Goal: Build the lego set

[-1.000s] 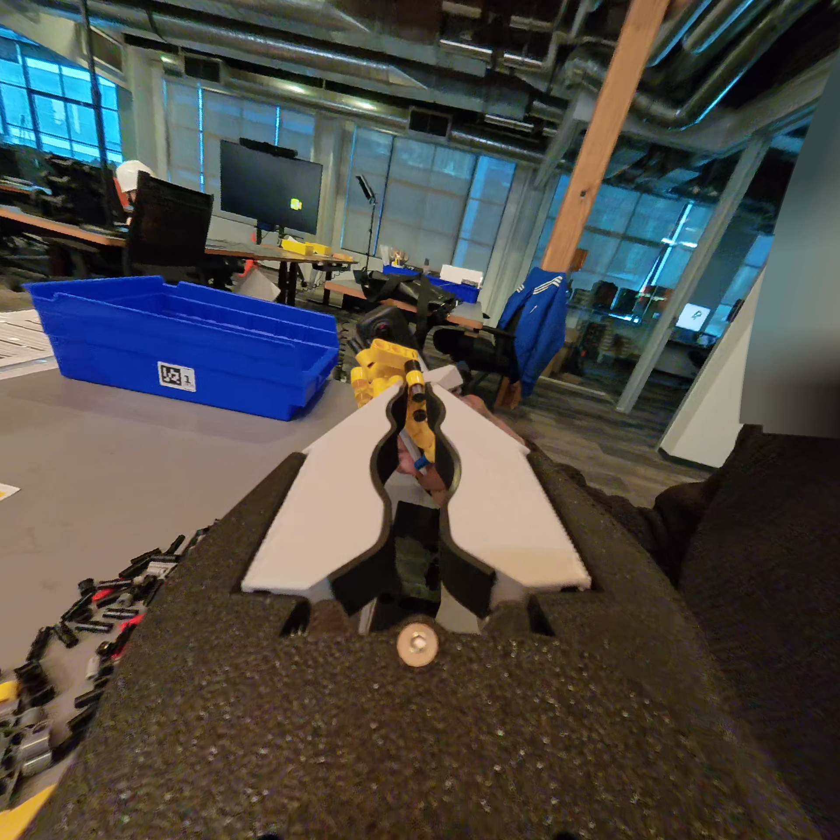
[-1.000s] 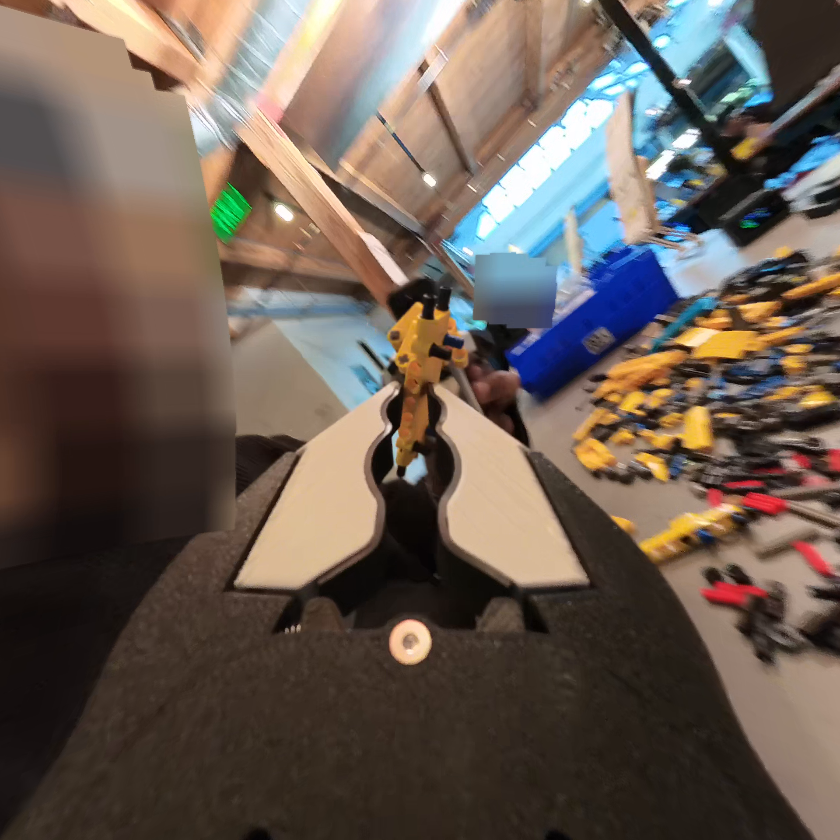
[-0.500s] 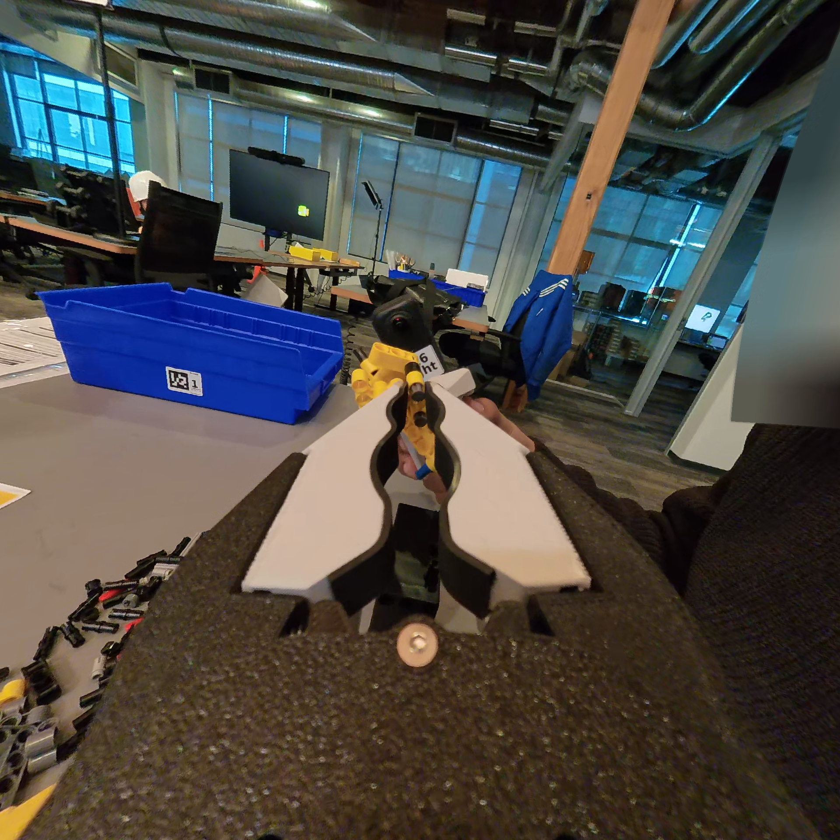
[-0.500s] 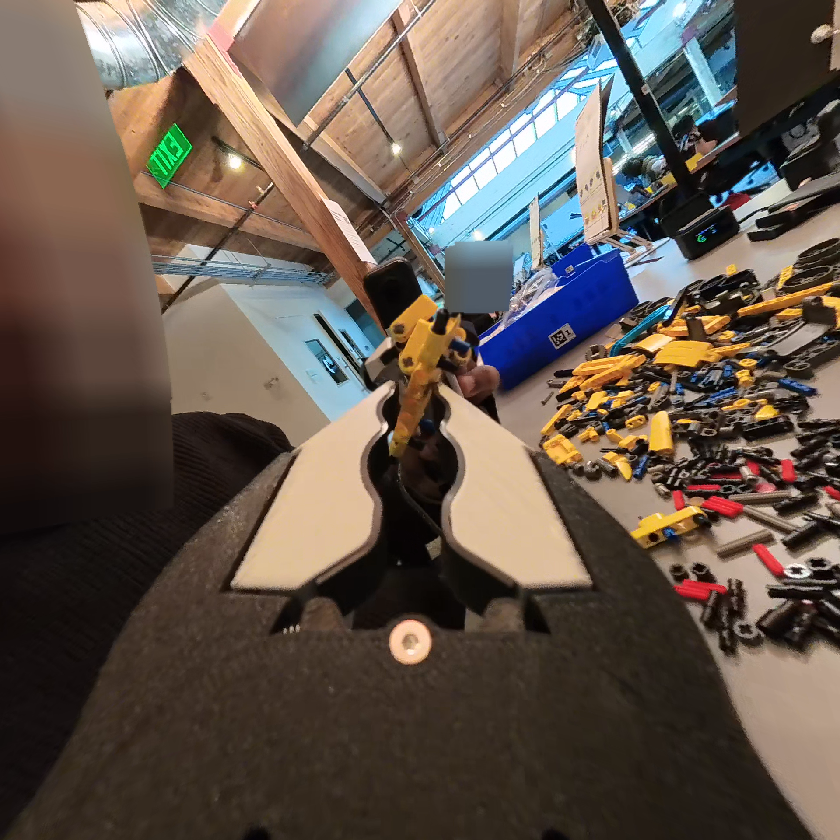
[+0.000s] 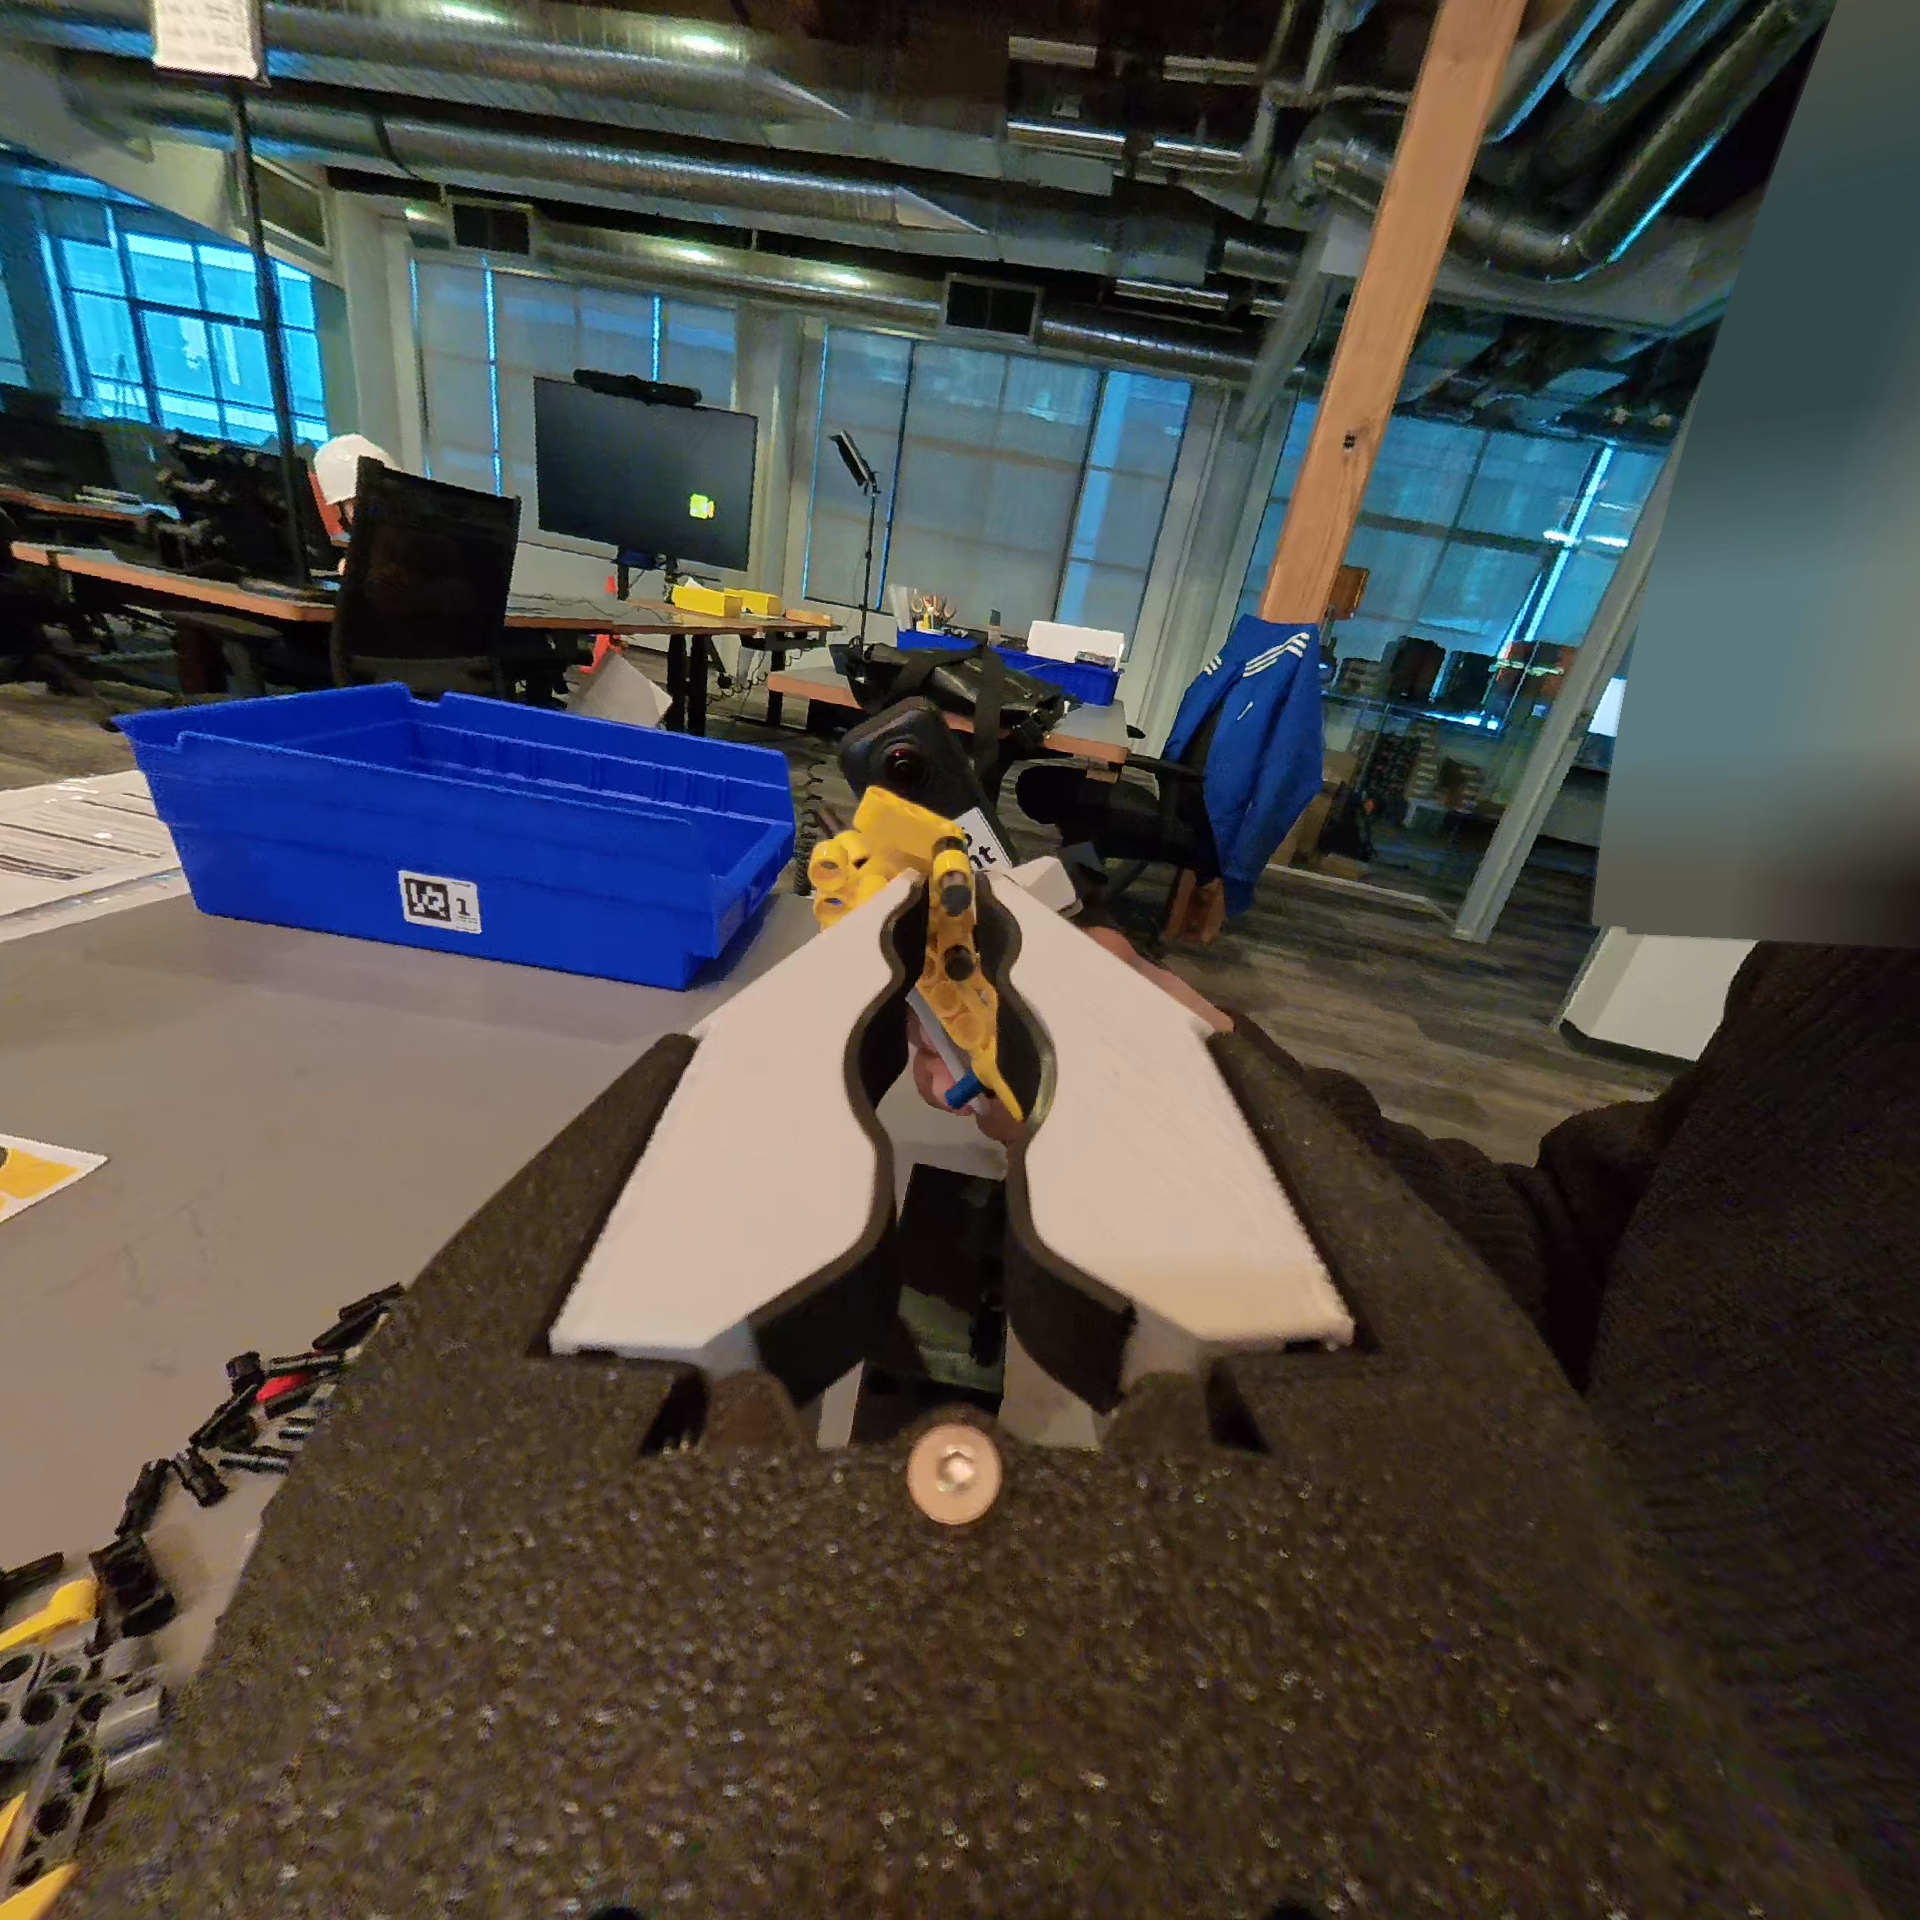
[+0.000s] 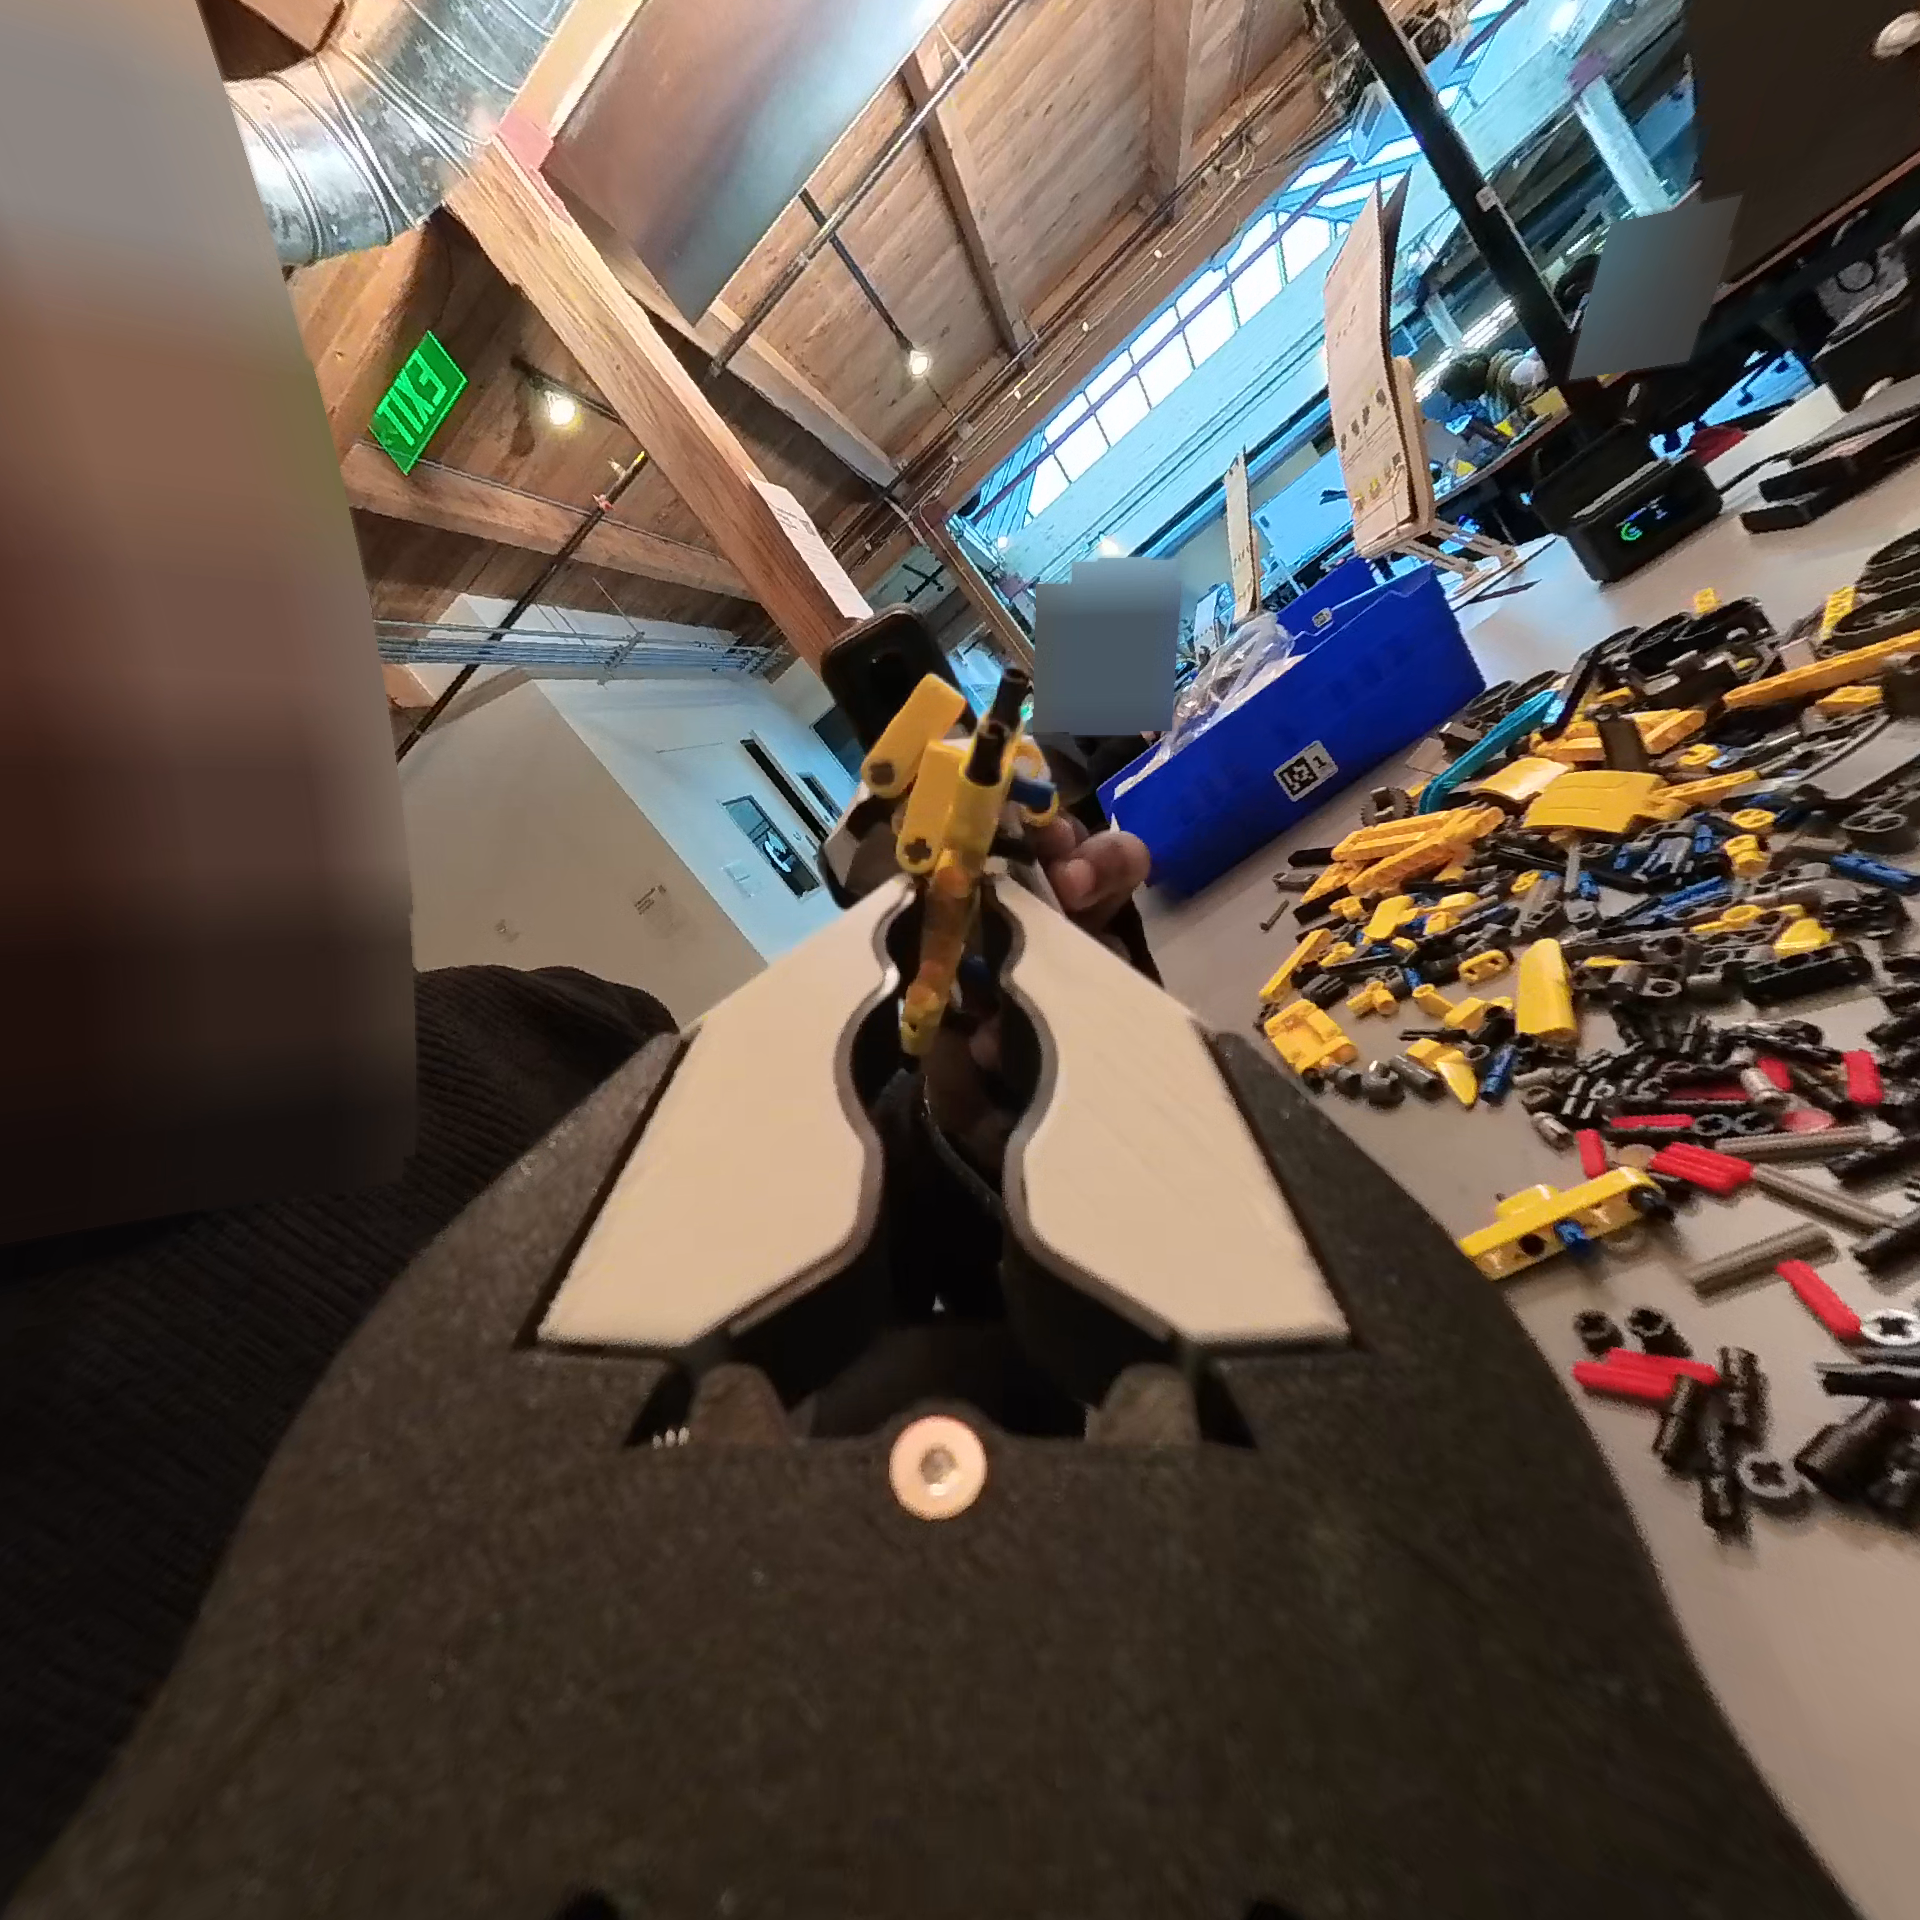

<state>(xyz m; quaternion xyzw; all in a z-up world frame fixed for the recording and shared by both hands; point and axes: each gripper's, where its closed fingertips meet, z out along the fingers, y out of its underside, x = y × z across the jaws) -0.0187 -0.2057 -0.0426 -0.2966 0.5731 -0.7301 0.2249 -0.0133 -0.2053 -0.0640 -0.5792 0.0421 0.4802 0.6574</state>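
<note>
Left wrist view: off to the left of my fingers a scatter of small black pins [image 5: 239, 1423] lies on the grey table [image 5: 364, 1101], and beyond them, well apart, sits a blue bin [image 5: 468, 821] with a square marker tag on its front. My left gripper [image 5: 951, 899] has its white fingers [image 5: 769, 1132] closed on a yellow building-toy assembly [image 5: 951, 966]; a yellow beam with black pins runs down through the gap, and a blue-tipped grey axle pokes out near its lower end. Just past the tips I see the other gripper's camera [image 5: 904, 753] facing me, with a person's hand [image 5: 1174, 992] showing right of the fingers and a dark knit sleeve [image 5: 1714, 1195] further right.

In the right wrist view, a dark sleeve fills the space left of my fingers. My right gripper [image 6: 951, 894] is also clamped on the same yellow assembly [image 6: 940, 831], which rises above the tips with a black pin sticking up; I think a blue pin sits on its far side, though it is small. Behind it is the left gripper's camera [image 6: 883, 665]. To the right of the fingers, a blue bin [image 6: 1320, 748] stands on the table [image 6: 1714, 1662], and nearer lies a wide spread of yellow, black, blue and red toy parts [image 6: 1621, 935].
</note>
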